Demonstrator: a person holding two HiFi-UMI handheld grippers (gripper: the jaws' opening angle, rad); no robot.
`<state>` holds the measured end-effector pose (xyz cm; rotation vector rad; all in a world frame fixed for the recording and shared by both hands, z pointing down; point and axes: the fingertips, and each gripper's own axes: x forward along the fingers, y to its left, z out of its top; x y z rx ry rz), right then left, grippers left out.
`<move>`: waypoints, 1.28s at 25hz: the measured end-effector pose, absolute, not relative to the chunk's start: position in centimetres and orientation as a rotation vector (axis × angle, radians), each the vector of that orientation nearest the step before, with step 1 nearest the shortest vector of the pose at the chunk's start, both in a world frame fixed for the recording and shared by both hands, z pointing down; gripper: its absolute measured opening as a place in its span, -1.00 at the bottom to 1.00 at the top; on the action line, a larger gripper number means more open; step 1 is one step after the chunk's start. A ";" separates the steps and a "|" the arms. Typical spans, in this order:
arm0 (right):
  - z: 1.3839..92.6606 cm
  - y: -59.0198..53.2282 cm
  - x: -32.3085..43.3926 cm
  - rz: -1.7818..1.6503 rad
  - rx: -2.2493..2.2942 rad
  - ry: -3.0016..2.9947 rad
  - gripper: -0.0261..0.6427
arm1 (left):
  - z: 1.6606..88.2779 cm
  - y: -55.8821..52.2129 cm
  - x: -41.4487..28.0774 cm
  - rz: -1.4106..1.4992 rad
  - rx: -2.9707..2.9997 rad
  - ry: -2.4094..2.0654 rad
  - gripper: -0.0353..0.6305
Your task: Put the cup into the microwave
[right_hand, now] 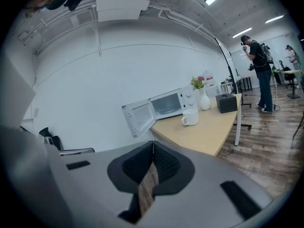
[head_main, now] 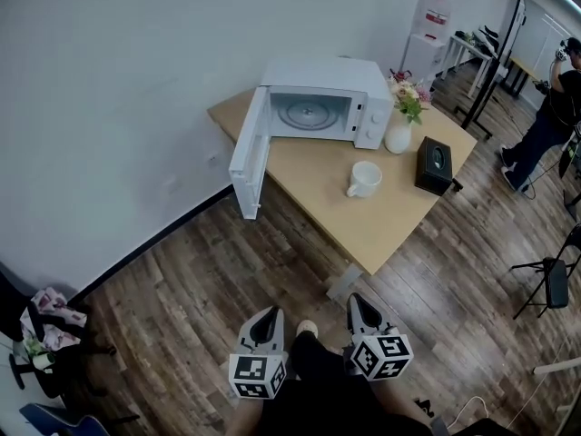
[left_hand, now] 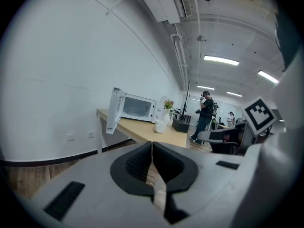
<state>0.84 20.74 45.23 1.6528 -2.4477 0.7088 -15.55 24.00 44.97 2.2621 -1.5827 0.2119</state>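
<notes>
1. The left gripper (left_hand: 152, 144) has its jaws pressed together at the tips, with nothing between them.
2. The right gripper (right_hand: 153, 144) is the same: its jaws are closed tip to tip and empty.
3. In the head view the two grippers sit side by side, near each other and both pointing the same way, over the wooden floor (head_main: 182, 298).
4. Ahead of both pairs of jaws, and apart from them, is the near corner of a light wooden table (head_main: 390, 225).
5. The cup (head_main: 365, 179), white with a handle, stands upright on that table. It is well ahead of the jaws, closer to the right gripper's line than the left's, and nothing touches it.
6. Beyond the cup is the white microwave (head_main: 327, 98), at the far end of the table against the wall (head_main: 118, 107).
7. Its door (head_main: 250, 153) is swung fully open on the left-gripper side, and the glass plate (head_main: 304, 112) shows inside the empty chamber.
8. On the right-gripper side of the cup a white vase (head_main: 398, 134) with flowers stands just beside the microwave, and a black box (head_main: 434, 164) sits near the table's edge.
9. Far off on the right-gripper side a person (head_main: 549, 121) stands on the floor.
</notes>
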 end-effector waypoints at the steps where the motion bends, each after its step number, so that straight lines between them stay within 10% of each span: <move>1: 45.3 20.2 0.8 0.713 1.649 -2.447 -0.94 | 44.9 23.4 -15.5 0.213 2.262 -1.581 -0.87; 14: 44.9 12.2 1.0 0.694 1.665 -2.453 -0.94 | 44.6 15.3 -15.0 0.224 2.284 -1.563 -0.87; 20: 45.3 9.6 1.7 0.733 1.711 -2.435 -0.12 | 45.0 12.8 -14.4 0.250 2.290 -1.537 -0.87; 32: 46.9 4.5 2.3 0.693 1.749 -2.372 0.28 | 45.8 8.1 -12.9 0.291 2.333 -1.476 -0.87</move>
